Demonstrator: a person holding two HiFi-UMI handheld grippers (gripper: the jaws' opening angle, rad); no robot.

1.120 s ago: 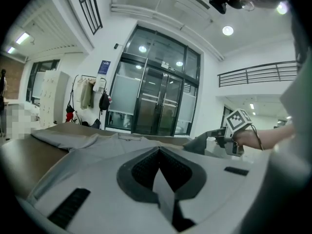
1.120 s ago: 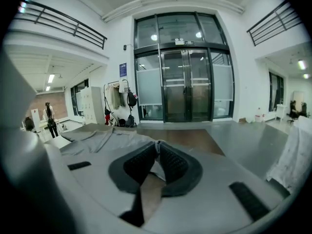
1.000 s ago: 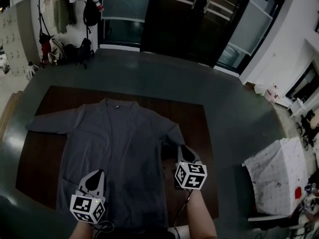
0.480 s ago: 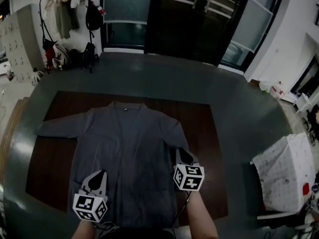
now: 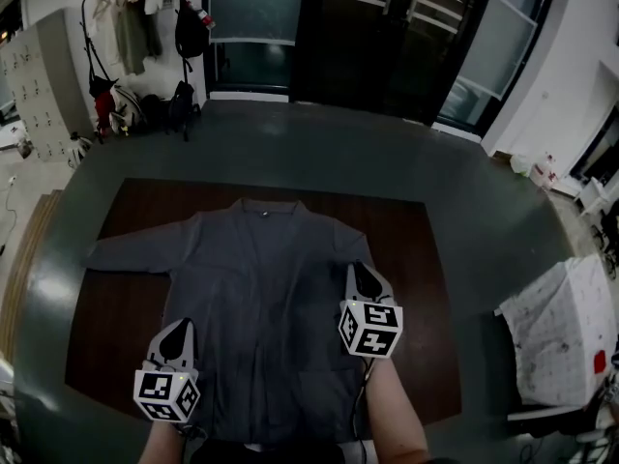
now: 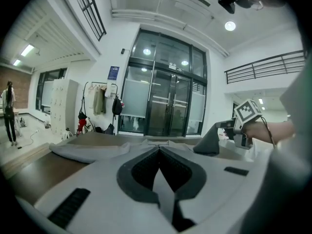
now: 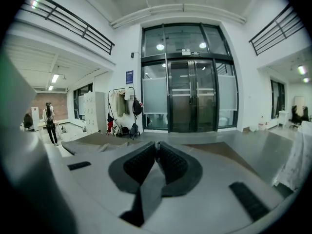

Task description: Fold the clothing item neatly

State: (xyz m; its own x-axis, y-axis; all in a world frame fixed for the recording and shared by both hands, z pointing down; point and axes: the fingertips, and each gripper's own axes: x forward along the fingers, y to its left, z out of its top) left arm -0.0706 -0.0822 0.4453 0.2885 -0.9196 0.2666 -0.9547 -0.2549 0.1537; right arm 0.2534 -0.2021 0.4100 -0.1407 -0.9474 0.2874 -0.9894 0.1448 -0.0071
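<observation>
Two closed grips: left hand-held gripper [image 5: 181, 326] and right hand-held gripper [image 5: 357, 267] each pinch the grey shirt [image 5: 259, 288].

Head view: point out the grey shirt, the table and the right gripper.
grey shirt [image 5: 261, 288], head view, middle of its front.
table [image 5: 116, 307], head view, bare brown top left of the shirt.
right gripper [image 5: 359, 267], head view, its fingertips at the shirt's right side.

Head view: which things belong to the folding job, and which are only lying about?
Job: grey garment, brown table, left gripper, right gripper.
Lying about: coat rack with clothes, bags on the floor, white lockers, speckled white cloth at the right.
</observation>
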